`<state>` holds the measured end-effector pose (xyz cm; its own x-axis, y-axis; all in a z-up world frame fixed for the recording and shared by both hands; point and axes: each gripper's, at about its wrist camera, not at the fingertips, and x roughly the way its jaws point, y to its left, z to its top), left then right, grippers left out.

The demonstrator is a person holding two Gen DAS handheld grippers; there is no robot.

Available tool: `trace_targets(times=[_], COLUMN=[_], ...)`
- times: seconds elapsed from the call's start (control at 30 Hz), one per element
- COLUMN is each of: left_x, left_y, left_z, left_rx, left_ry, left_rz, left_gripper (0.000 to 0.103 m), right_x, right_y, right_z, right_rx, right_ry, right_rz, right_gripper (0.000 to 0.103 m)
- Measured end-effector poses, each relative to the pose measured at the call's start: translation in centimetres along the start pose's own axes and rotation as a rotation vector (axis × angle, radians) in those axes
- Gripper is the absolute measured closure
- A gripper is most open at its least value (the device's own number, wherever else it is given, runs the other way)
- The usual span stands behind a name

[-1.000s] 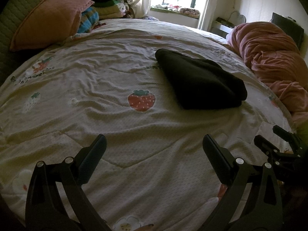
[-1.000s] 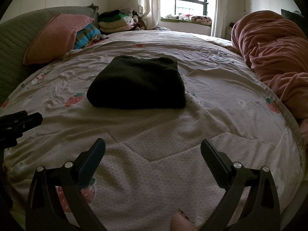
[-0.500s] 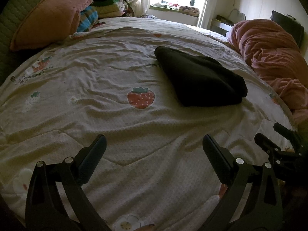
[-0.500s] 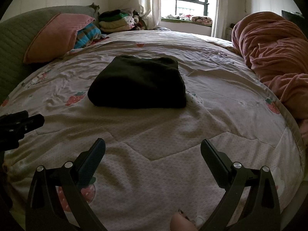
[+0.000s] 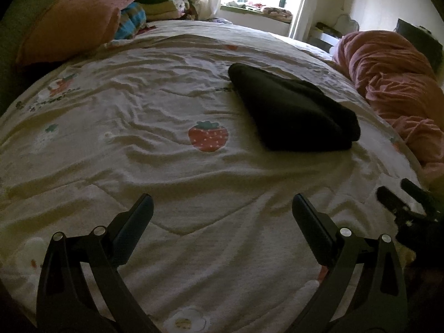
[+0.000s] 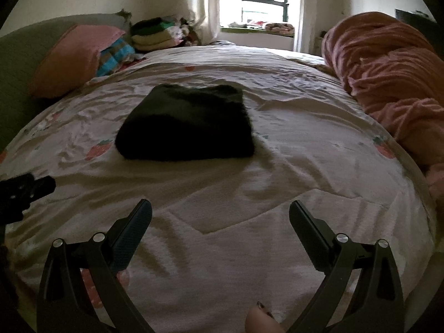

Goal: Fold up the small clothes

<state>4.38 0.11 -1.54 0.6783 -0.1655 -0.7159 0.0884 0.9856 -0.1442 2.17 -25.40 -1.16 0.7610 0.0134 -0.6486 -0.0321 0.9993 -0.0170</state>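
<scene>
A dark garment (image 5: 294,111) lies folded into a thick rectangle on the strawberry-print quilt (image 5: 155,166); in the right wrist view the same garment (image 6: 188,125) sits straight ahead. My left gripper (image 5: 222,208) hangs open above the near quilt, well short of the garment and to its left, nothing between its fingers. My right gripper (image 6: 220,213) is open too, empty, a good way in front of the garment. The right gripper (image 5: 408,202) shows at the right edge of the left wrist view; the left gripper (image 6: 25,191) shows at the left edge of the right wrist view.
A pink pillow (image 5: 75,25) and a striped cushion (image 5: 133,19) lie at the head on the left. A bunched pink blanket (image 5: 396,83) runs along the right side. Folded clothes (image 6: 155,33) are stacked at the back by the window. A fingertip (image 6: 260,322) shows at the bottom.
The right wrist view has lifted and tilted up slightly, showing more wall and window. The left wrist view has shifted a little. The garment has not moved and both grippers stay open.
</scene>
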Motion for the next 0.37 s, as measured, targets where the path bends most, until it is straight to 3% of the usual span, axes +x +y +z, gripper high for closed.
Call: trace_targets(times=[0.13, 0.2, 0.3, 0.37], left_x=[0.4, 1.0, 1.2, 1.0], left_y=[2.2, 5.3, 12.1, 16.8], left_z=[0.6, 1.6, 3.5, 4.5], left_rx=[-0.077, -0.146, -0.267, -0.307], left_ry=[0.022, 0.043, 0.053, 0.047], left_rz=[0.003, 0.029, 0.108, 0.208], left_gripper=[0.009, 0.009, 0.01, 0.01], right_x=[-0.2, -0.5, -1.8, -3.8], right_y=[-3.1, -6.3, -14.5, -21.6], right_z=[0.4, 0.5, -0.3, -2.1], right_rx=[0.08, 0.162, 0.358, 0.459], right_ry=[0.008, 0.018, 0.043, 0.032], right_rz=[-0.082, -0.157, -0.33, -0.558], right_gripper=[0.005, 0.005, 0.005, 0.005])
